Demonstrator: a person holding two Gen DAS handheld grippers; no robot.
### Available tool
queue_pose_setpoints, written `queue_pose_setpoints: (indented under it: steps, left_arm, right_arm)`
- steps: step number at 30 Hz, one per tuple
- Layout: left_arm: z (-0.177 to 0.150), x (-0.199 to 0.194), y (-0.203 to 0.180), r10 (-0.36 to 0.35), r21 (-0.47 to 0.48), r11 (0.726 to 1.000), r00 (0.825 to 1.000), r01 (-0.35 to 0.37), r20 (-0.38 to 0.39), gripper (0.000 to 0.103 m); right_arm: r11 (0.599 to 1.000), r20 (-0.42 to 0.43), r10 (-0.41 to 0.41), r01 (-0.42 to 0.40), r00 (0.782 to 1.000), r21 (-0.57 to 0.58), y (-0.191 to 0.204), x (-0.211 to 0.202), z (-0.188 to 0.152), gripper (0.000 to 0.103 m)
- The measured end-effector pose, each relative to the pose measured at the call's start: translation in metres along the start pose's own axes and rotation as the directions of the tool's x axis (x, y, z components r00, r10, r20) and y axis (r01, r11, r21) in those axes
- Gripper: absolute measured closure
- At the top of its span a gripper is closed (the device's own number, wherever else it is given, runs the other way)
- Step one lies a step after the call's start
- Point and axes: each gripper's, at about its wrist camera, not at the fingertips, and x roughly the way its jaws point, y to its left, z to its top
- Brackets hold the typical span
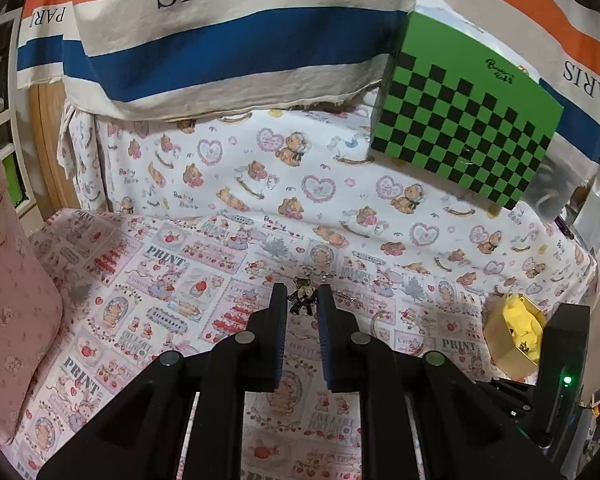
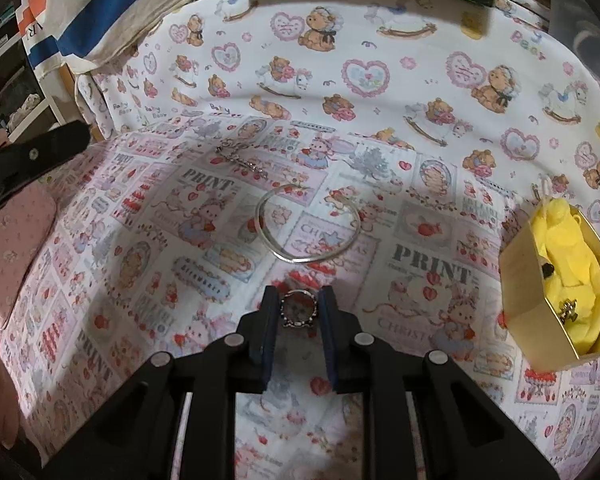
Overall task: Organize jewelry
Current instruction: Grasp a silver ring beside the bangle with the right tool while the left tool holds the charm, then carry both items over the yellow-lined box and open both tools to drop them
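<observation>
We have a piece of jewelry in each hand. The left gripper (image 1: pixel 303 300) has its jaws pinched on a small dark bear-shaped charm (image 1: pixel 302 296), which stands between the tips with a fine chain (image 1: pixel 342 295) trailing off to the right over the patterned cloth (image 1: pixel 204 264); gripping the charm itself rather than the thin chain looks like the surer hold. The right gripper (image 2: pixel 299 308) has its jaws drawn in around a small ornate ring (image 2: pixel 297 309), set on edge between the pads so its round opening faces our camera, and the pads appear to press its two sides. No earlier picture is given, so we speak only of how it sits now. Ahead of the ring, a silver bangle (image 2: pixel 309 224) lies flat on the cloth-covered surface, and beyond it a short sparkly chain piece (image 2: pixel 242 162) waits untouched. To the right stands an open gold box (image 2: pixel 536 280) lined with yellow tissue, a small gold trinket (image 2: pixel 568 307) already resting in it, which we judge to be where the pieces belong. A green checkered box (image 1: pixel 460 128) sits at the back, and a pink pouch (image 1: pixel 12 280) lies at the left.
</observation>
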Motion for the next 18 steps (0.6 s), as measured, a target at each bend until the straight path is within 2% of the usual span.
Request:
queue_pose_setpoints:
  steps: [4,8,10,12,14,18]
  left_arm:
    - [-0.001,0.001,-0.003,-0.016,0.002,1.000,1.000,0.016,-0.008,0.089]
    - [-0.003,0.003,-0.011,0.030,0.048,0.998,0.999,-0.031,0.023,0.089]
    - [-0.004,0.005,-0.012,-0.028,0.042,0.999,1.000,0.028,-0.001,0.089]
    - [-0.004,0.001,-0.014,-0.067,0.042,0.997,0.998,0.067,0.016,0.089]
    - [-0.005,-0.004,-0.020,-0.053,0.074,0.996,0.997,0.049,0.051,0.089]
    - [-0.006,-0.007,-0.021,-0.090,0.070,0.994,0.993,0.084,0.080,0.089]
  right_arm:
    - [1.000,0.020,0.001,-0.001,1.000,-0.009,-0.004,-0.013,-0.007,0.084]
    - [1.000,0.047,0.001,-0.001,0.999,-0.014,-0.010,-0.030,-0.013,0.084]
    - [1.000,0.078,0.004,-0.003,0.997,-0.015,-0.014,-0.040,-0.016,0.084]
    - [1.000,0.116,0.016,-0.014,0.993,-0.014,-0.019,-0.050,-0.017,0.084]
    - [1.000,0.160,0.028,-0.027,0.987,-0.007,-0.025,-0.062,-0.018,0.084]
    - [0.998,0.287,0.055,-0.056,0.956,-0.006,-0.039,-0.090,-0.023,0.084]
